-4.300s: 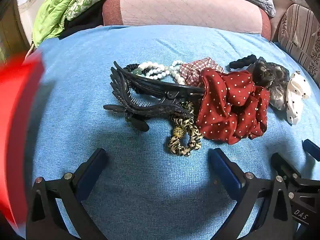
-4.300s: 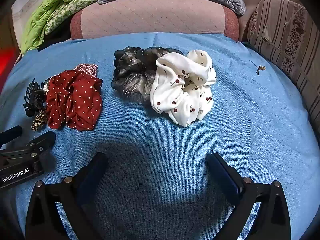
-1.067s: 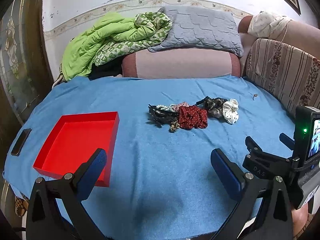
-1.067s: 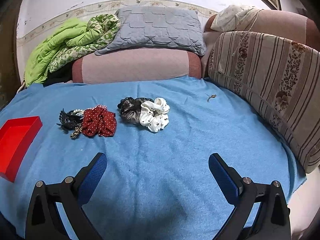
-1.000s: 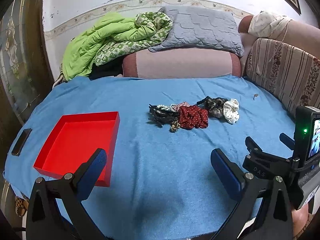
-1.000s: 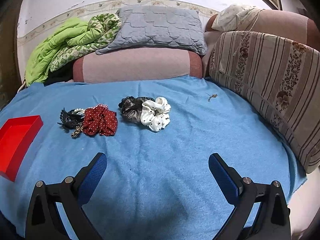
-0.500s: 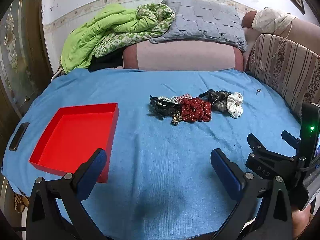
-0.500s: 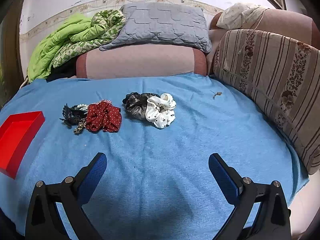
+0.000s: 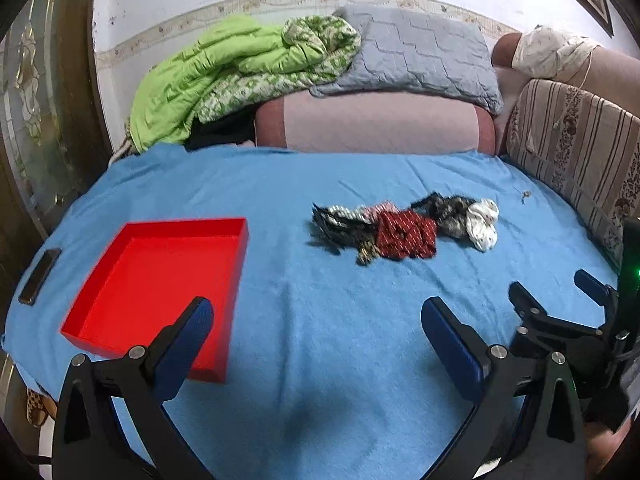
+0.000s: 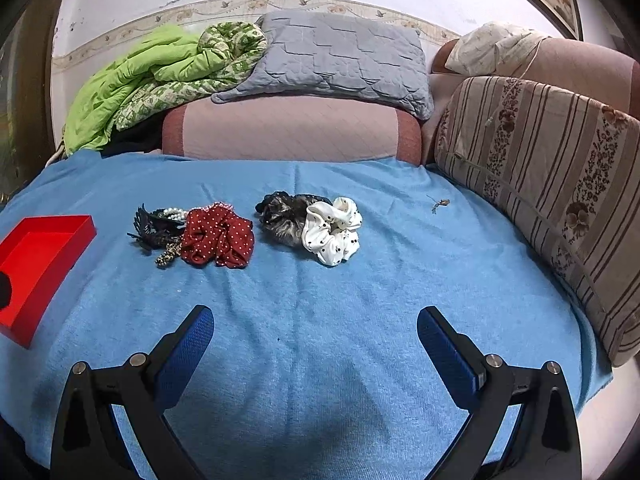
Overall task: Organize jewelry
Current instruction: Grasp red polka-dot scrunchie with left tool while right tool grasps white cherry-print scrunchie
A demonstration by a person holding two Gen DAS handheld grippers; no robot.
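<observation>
A pile of hair accessories lies mid-bed on the blue sheet: a red dotted scrunchie (image 9: pixel 406 234) (image 10: pixel 218 236), a black claw clip (image 9: pixel 336 226) (image 10: pixel 154 226), a pearl bracelet (image 10: pixel 174 212), a leopard hair tie (image 10: pixel 167 256), a dark scrunchie (image 10: pixel 282 214) and a white cherry scrunchie (image 9: pixel 484 226) (image 10: pixel 332 230). A red tray (image 9: pixel 160 280) (image 10: pixel 36 252) sits empty to the left. My left gripper (image 9: pixel 316 340) and right gripper (image 10: pixel 314 340) are open and empty, hovering near the bed's front edge, well short of the pile.
A small metal trinket (image 10: pixel 439 203) lies alone at the right. A dark phone-like bar (image 9: pixel 39 276) lies at the sheet's left edge. A striped cushion (image 10: pixel 560 184), grey pillow (image 10: pixel 332 60) and green quilt (image 10: pixel 152 76) border the bed. The right gripper's body (image 9: pixel 560 328) shows in the left wrist view.
Both grippers pulled far back from the pile since 4.3 s ago; over the last second they drift slightly forward again. Both stay open and no item has moved.
</observation>
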